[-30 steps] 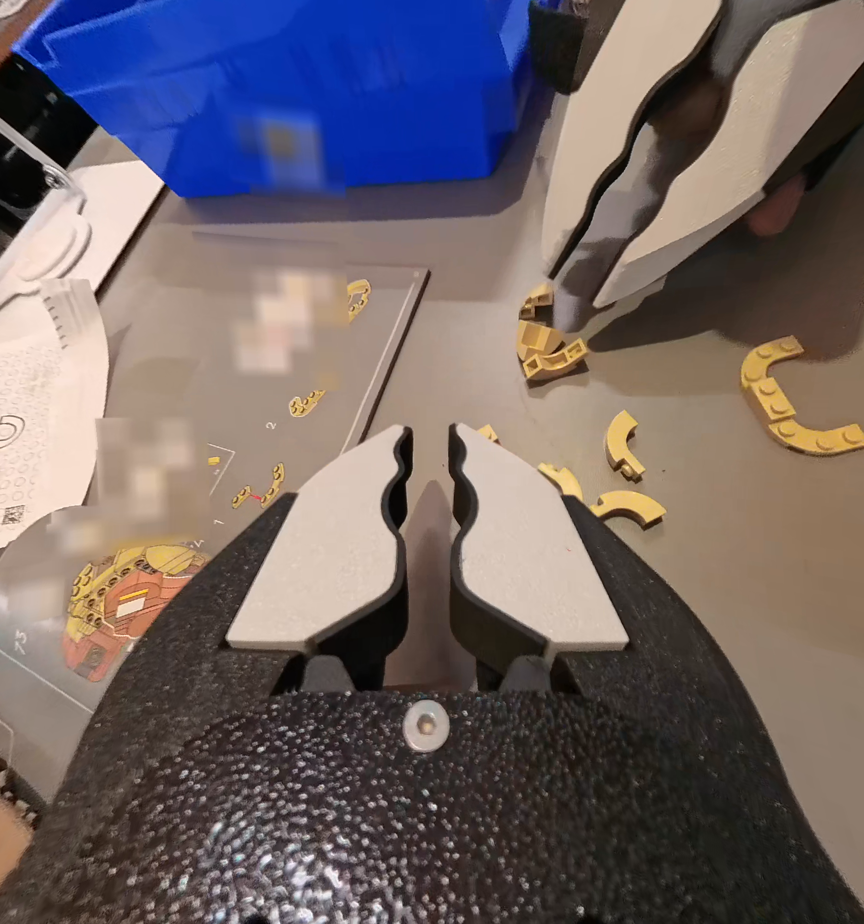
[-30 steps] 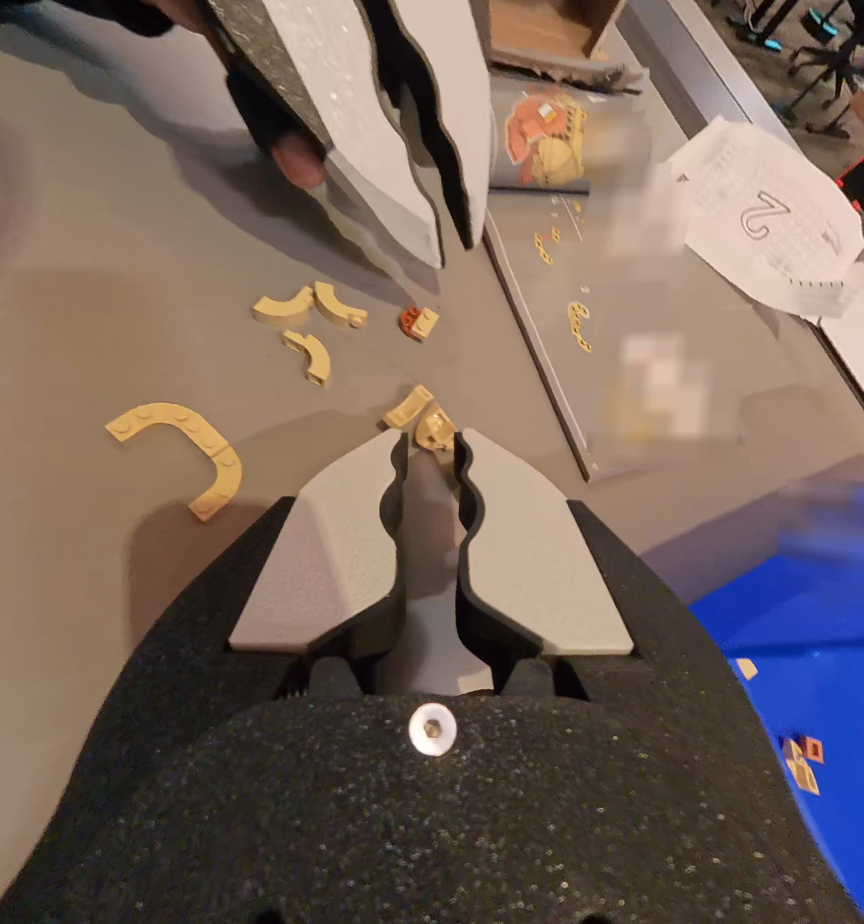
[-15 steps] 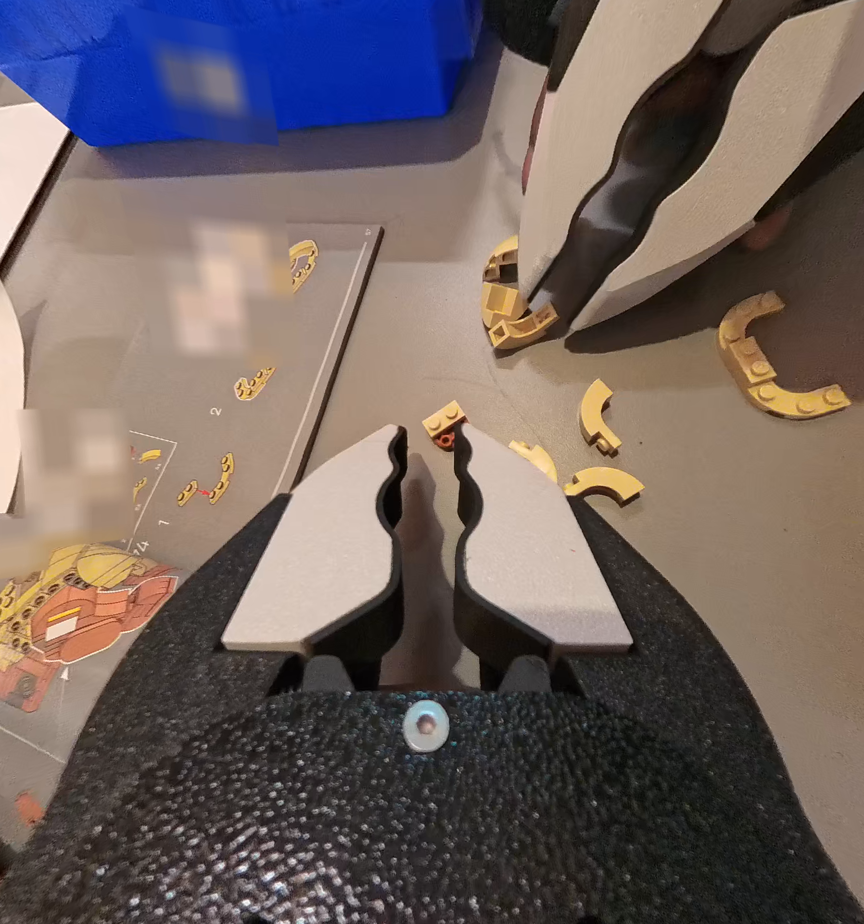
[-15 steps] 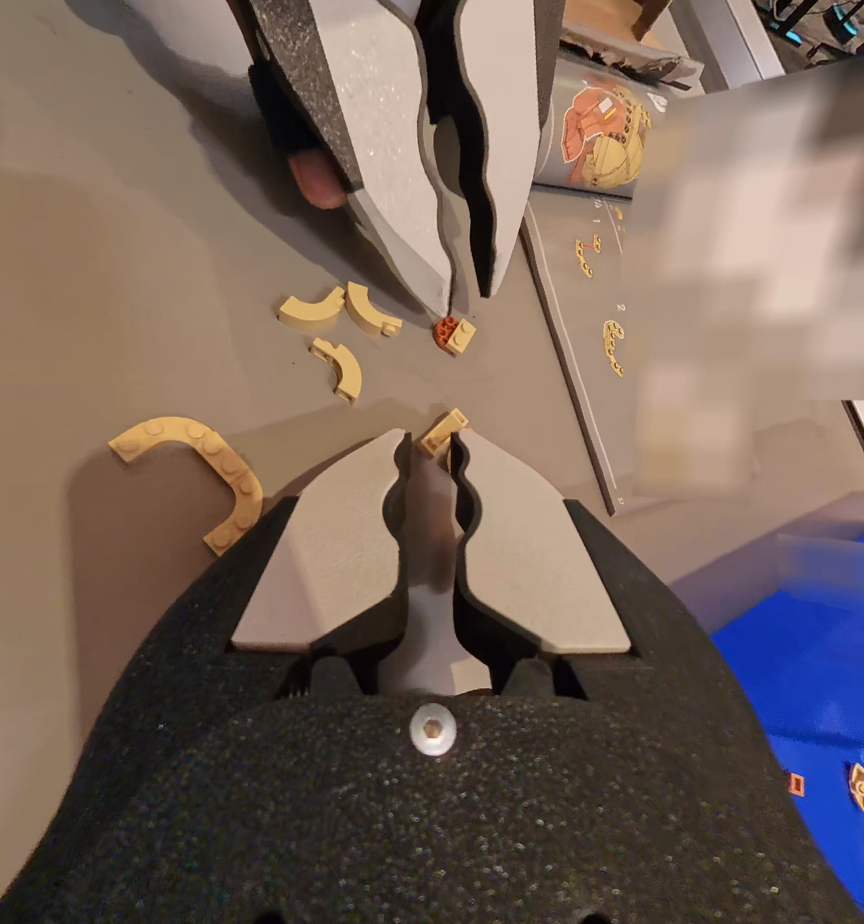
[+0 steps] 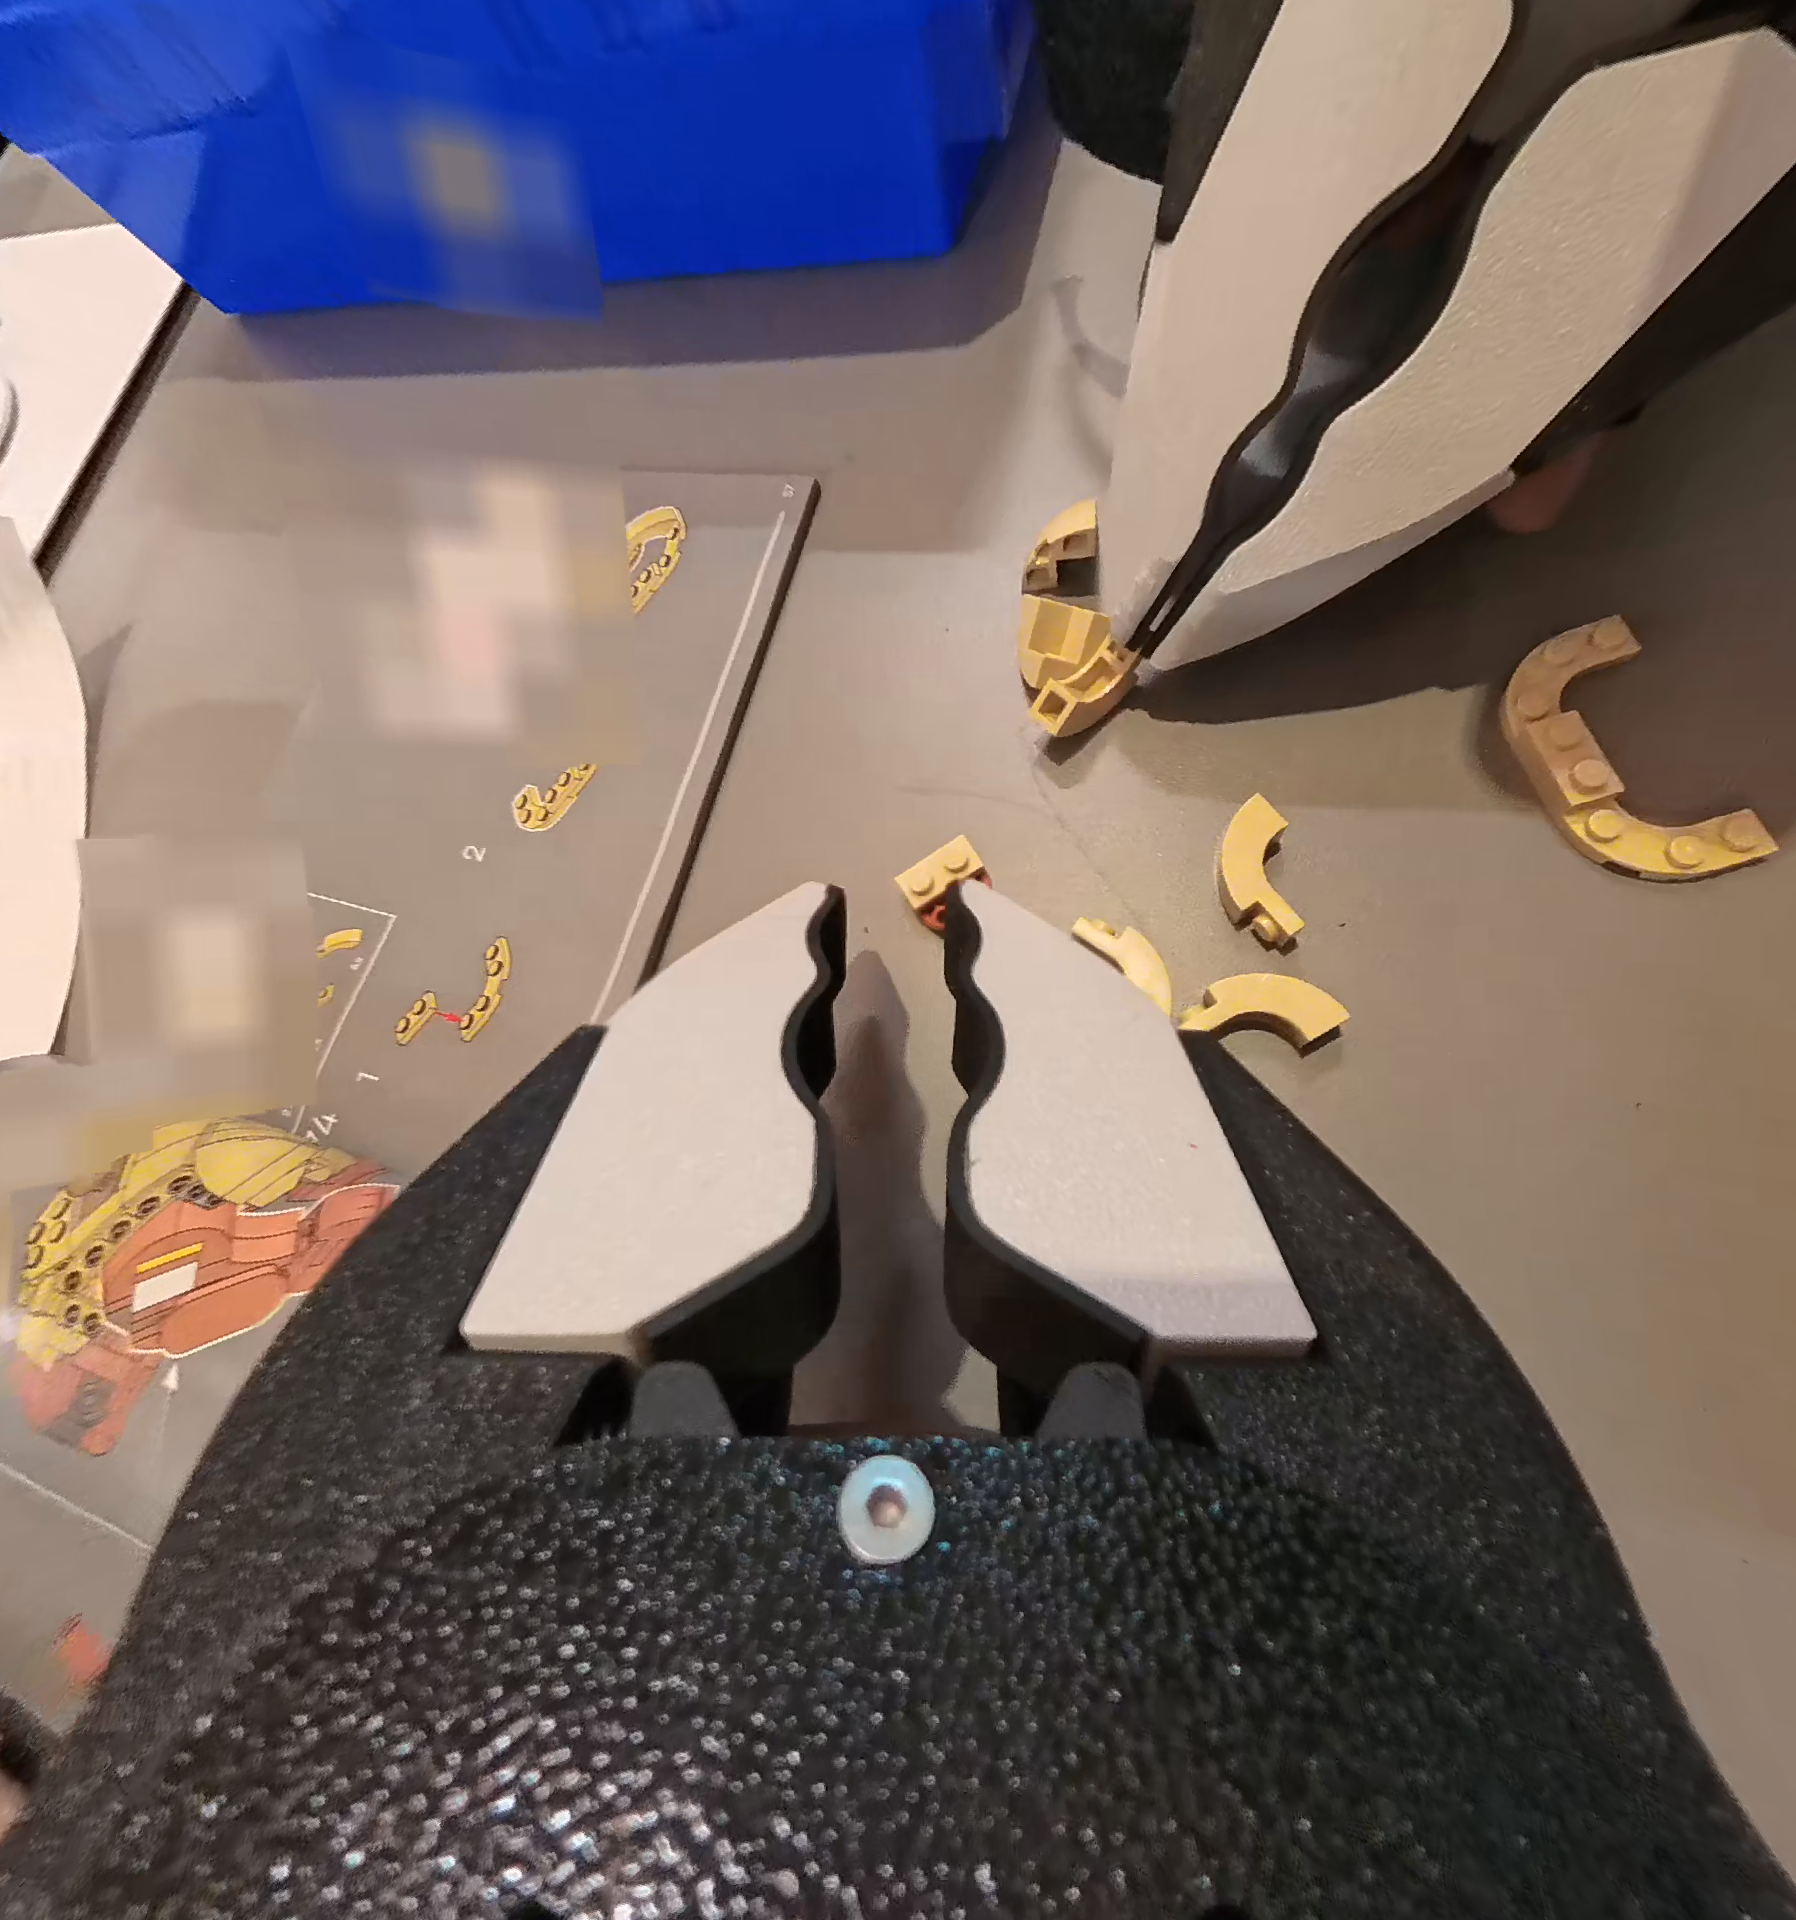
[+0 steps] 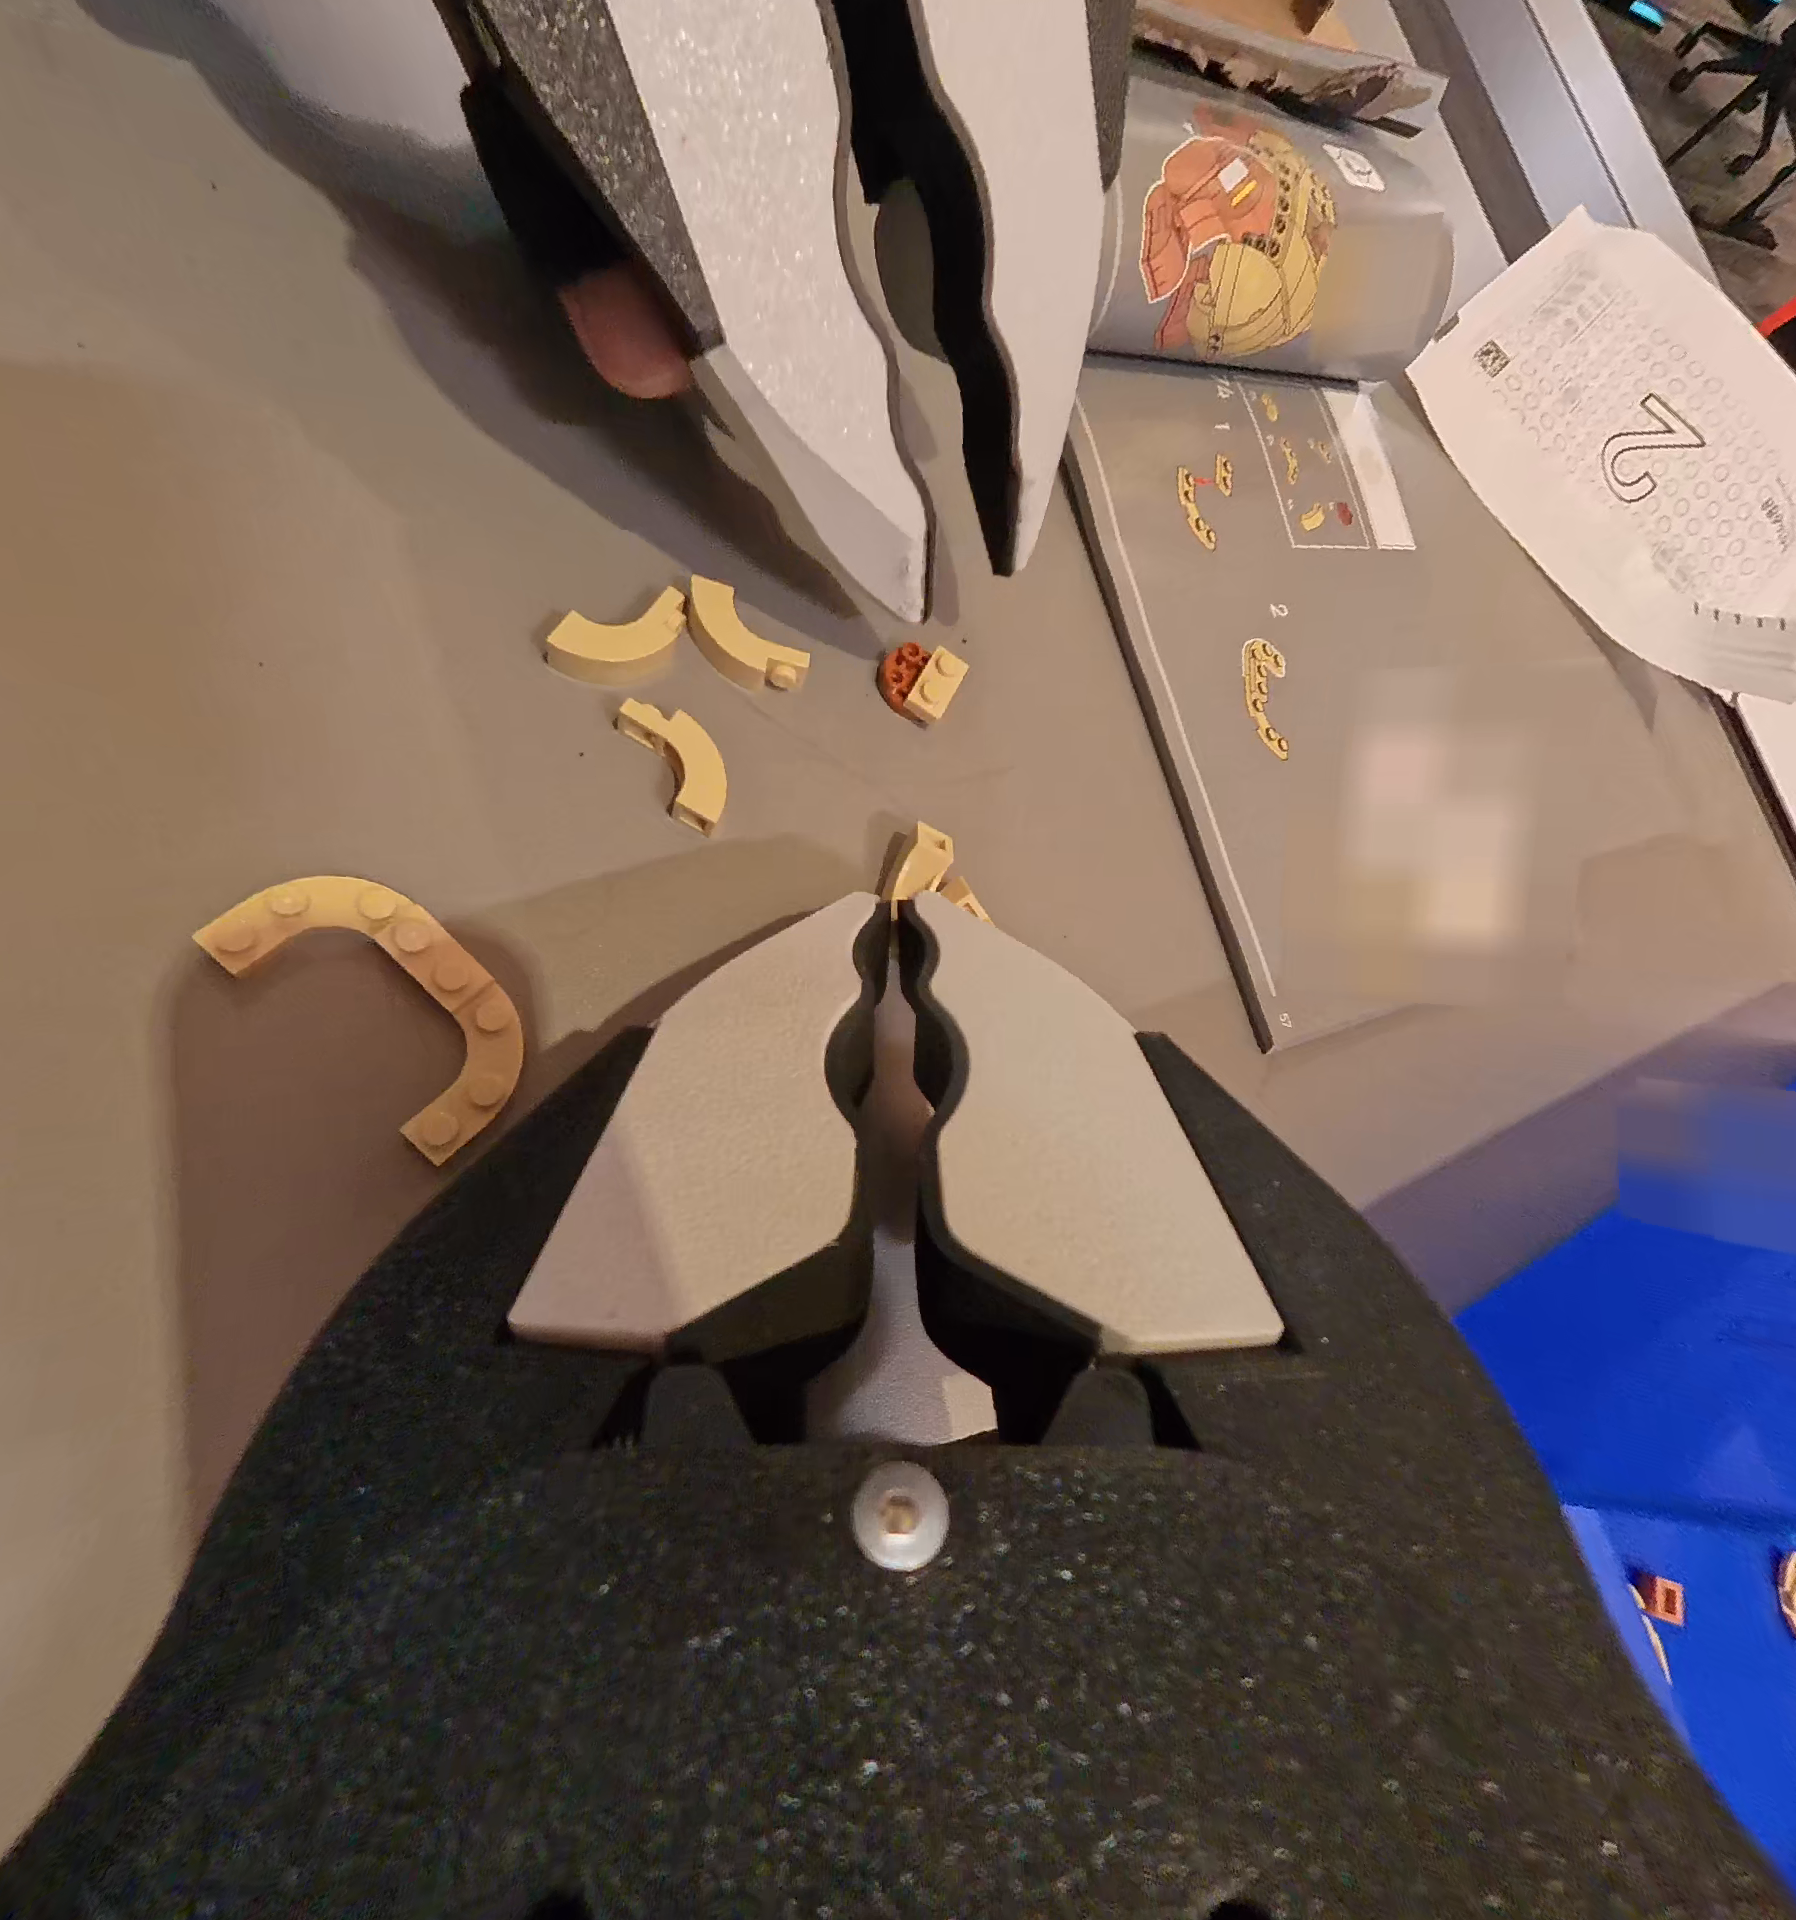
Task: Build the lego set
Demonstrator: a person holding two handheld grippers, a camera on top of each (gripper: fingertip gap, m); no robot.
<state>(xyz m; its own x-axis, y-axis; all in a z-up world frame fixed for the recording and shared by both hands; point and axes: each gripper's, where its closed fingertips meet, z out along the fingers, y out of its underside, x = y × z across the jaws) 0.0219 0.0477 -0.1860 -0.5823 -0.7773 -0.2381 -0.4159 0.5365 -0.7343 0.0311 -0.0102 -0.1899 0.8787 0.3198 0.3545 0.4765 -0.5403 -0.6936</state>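
Note:
My right gripper [image 6: 899, 912] is shut on the edge of a tan curved brick [image 6: 925, 852], which is tipped up on the grey table. The left wrist view confirms it: the right gripper's tips [image 5: 1148, 649] pinch that brick [image 5: 1081, 691], with other tan pieces [image 5: 1055, 623] right beside it. My left gripper [image 5: 894, 899] is open with nothing between its pads. Its right fingertip [image 5: 977, 904] is at a small tan brick joined to a red-brown round piece [image 5: 941, 868]. That brick [image 6: 925, 681] lies just below the left gripper [image 6: 961, 592] in the right wrist view.
Three loose tan arch bricks [image 5: 1252, 857] and a U-shaped tan plate assembly [image 5: 1600, 758] lie on the table [image 5: 977, 416]. An open instruction booklet [image 5: 437, 727] lies to the left, a blue bin [image 5: 561, 135] behind it, and a white paper bag [image 6: 1621, 468] beyond the booklet. There is about 6 cm between the tips of the two grippers.
My right gripper came down onto the cluster of tan pieces and closed on the curved brick, tipping it up. My left gripper shifted slightly toward the small tan and red-brown brick and stayed open.

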